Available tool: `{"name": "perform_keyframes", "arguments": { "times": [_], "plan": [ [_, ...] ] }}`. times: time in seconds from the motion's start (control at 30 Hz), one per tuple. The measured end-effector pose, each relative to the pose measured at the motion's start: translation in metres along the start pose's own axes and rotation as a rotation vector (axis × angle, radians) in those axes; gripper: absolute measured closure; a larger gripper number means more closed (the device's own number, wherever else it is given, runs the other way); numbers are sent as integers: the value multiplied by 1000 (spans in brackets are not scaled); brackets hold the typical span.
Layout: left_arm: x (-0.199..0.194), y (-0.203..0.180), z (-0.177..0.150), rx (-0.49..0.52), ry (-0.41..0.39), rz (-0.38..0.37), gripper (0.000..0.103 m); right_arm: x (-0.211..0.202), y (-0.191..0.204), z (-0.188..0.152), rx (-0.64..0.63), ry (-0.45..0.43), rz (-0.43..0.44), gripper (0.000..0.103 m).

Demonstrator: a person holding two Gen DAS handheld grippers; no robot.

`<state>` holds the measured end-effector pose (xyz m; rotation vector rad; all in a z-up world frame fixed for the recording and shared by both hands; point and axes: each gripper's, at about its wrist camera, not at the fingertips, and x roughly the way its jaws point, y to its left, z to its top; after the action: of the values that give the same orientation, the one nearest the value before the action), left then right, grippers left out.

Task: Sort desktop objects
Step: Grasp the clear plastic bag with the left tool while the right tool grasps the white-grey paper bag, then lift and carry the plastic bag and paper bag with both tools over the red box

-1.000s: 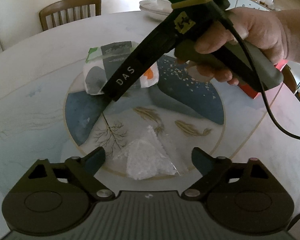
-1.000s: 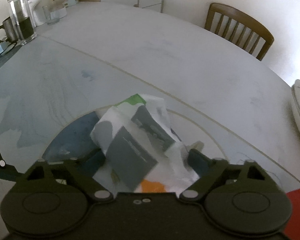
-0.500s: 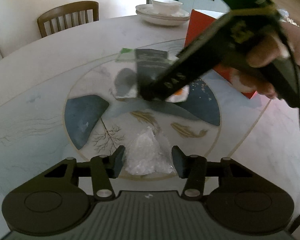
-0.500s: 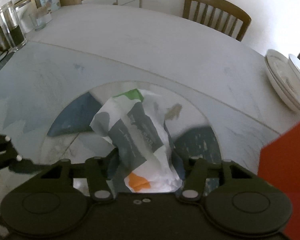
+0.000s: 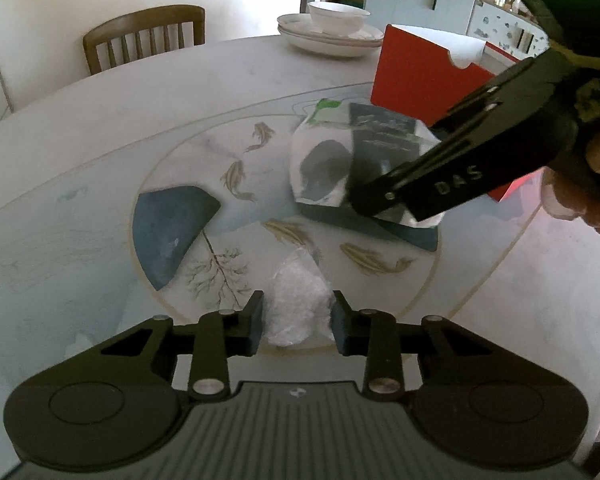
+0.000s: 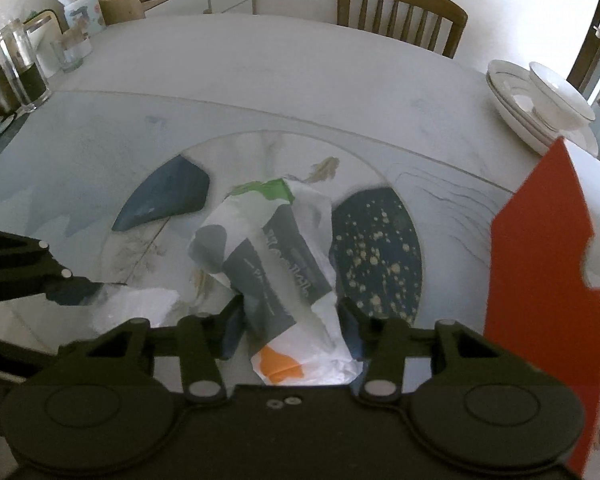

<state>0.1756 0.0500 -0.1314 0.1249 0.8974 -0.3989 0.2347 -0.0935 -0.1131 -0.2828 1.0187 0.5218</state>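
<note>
Both our jaws have just been closing, the left gripper (image 5: 296, 322) pinching the clear plastic wad (image 5: 296, 312) and the right gripper (image 6: 290, 330) carrying the printed wrapper (image 6: 276, 276) closer to the red box (image 6: 548, 300), so next we judge both go into it.

Desk (image 5: 100, 128) smooth, glossy, stone-like; crumpled clear plastic bag (image 5: 296, 304); creased printed wrapper (image 6: 276, 264), paper-like; grippers matt black plastic; chair (image 6: 400, 12) wood; plates (image 6: 532, 108) glazed ceramic.
</note>
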Motion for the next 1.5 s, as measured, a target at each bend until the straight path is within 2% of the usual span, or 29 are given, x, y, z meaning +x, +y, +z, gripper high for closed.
{"name": "perform_keyframes", "arguments": {
  "times": [0.2, 0.63, 1.2, 1.5],
  "plan": [
    [-4, -1, -3, -44, 0, 1, 73, -16, 2, -9, 4, -16, -1, 55],
    [-34, -23, 6, -103, -53, -10, 74, -59, -3, -29, -2, -74, 10, 62],
    [-63, -71, 33, -89, -127, -45, 74, -126, -26, -47, 4, -186, 7, 66],
    [-73, -101, 62, -29, -194, -46, 74, -158, -56, -53, 35, -264, -15, 68]
  ]
}}
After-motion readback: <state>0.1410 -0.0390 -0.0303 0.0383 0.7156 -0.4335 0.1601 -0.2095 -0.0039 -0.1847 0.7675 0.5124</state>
